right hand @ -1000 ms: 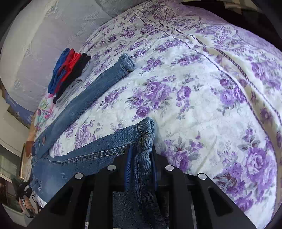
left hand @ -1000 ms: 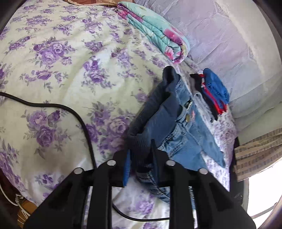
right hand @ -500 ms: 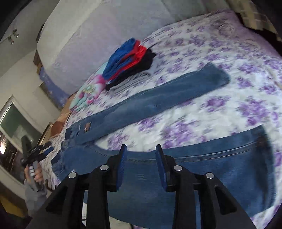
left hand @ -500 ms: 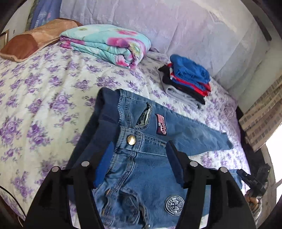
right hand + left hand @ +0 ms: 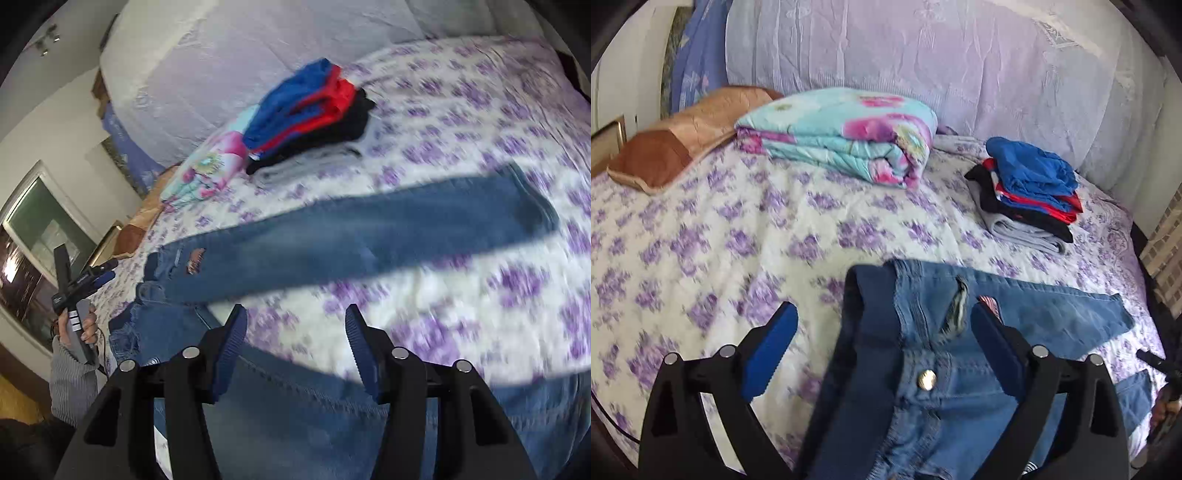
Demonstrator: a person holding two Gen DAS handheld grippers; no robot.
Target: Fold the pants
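We are seeing the jeans (image 5: pixel 923 369) lying spread on the flowered bed (image 5: pixel 701 240) (legs apart). The left gripper (image 5: pixel 882 332) and right gripper (image 5: pixel 295 332) are hanging above them, jaws having just been opening, gripping nothing.

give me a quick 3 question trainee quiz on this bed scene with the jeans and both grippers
1. True or false: the left gripper is clamped on the jeans.
2. What lies on top of the stack of folded clothes? A) a blue garment B) a white towel C) a brown pillow
3. How do the two legs of the jeans lie in the right wrist view?

Key
1. False: its jaws have just been opening and stand wide apart above the waistband.
2. A.
3. Spread apart, floral bedspread showing between them; the right gripper has also just been opening and grips nothing.
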